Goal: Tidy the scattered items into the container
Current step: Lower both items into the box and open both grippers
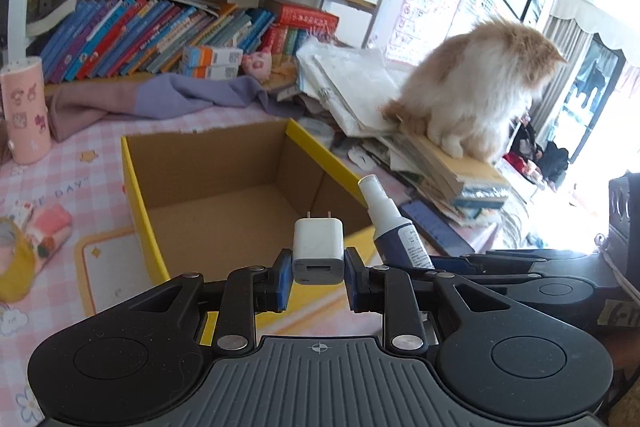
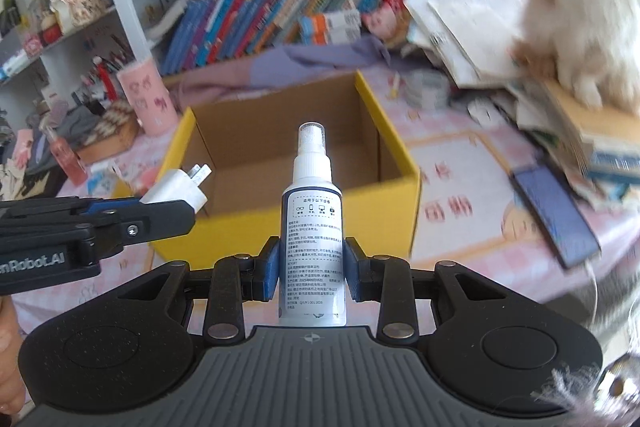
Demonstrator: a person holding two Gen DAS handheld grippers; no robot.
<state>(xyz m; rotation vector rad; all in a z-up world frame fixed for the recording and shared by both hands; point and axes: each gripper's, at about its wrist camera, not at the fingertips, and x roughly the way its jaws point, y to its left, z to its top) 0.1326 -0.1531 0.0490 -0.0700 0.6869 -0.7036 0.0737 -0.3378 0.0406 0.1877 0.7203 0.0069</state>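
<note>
My left gripper [image 1: 318, 273] is shut on a white plug charger [image 1: 318, 251], prongs pointing away, held just short of the near rim of the yellow cardboard box [image 1: 136, 187]. My right gripper [image 2: 312, 265] is shut on a white spray bottle [image 2: 312, 223] with a blue-and-white label, upright, in front of the same box [image 2: 404, 147]. The box interior is brown and looks bare. In the right wrist view the left gripper [image 2: 188, 205] with the charger [image 2: 176, 191] comes in from the left. In the left wrist view the bottle [image 1: 394, 227] rises at the right.
A fluffy orange-white cat [image 1: 480, 87] sits on a stack of books and papers [image 1: 440, 167] right of the box. A dark phone [image 2: 556, 215] lies near it. A pink cup [image 1: 26, 111], yellow tape roll [image 1: 14, 263] and purple cloth [image 1: 168, 99] lie on the pink checked tablecloth.
</note>
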